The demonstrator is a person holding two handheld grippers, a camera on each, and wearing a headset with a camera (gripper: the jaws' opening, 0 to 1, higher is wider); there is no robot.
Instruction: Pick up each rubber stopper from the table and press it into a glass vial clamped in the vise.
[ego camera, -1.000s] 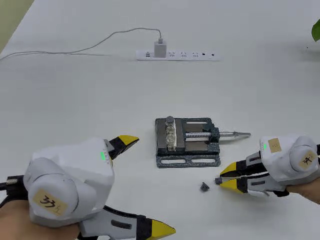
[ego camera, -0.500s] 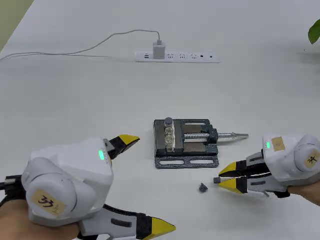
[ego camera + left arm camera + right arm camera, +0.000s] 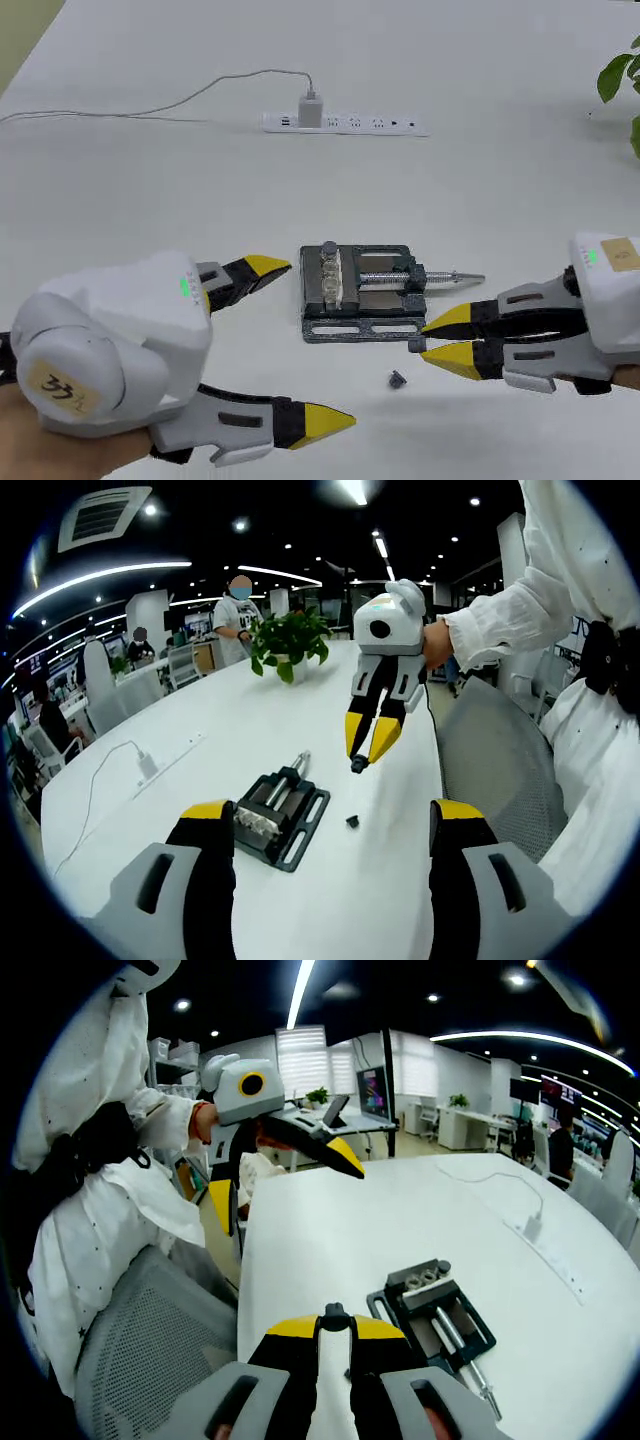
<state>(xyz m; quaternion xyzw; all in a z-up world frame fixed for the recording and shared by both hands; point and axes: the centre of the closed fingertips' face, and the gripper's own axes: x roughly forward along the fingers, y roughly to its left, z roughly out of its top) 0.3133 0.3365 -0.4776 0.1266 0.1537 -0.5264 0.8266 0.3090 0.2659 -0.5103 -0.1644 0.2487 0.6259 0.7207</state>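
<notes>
Right gripper (image 3: 424, 341) pinches a small dark rubber stopper (image 3: 415, 345) between its jaw tips
Left gripper (image 3: 320, 343) gapes wide; second stopper (image 3: 397, 379) lies just beside the right jaws, black metal vise (image 3: 355, 322) with clear glass vials (image 3: 328, 275) ahead

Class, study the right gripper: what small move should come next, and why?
Probably swing the right gripper across to the vise and line its stopper up over an uncapped vial. The jaws are shut on that small dark stopper, beside the vise, not yet above the vials.
</notes>
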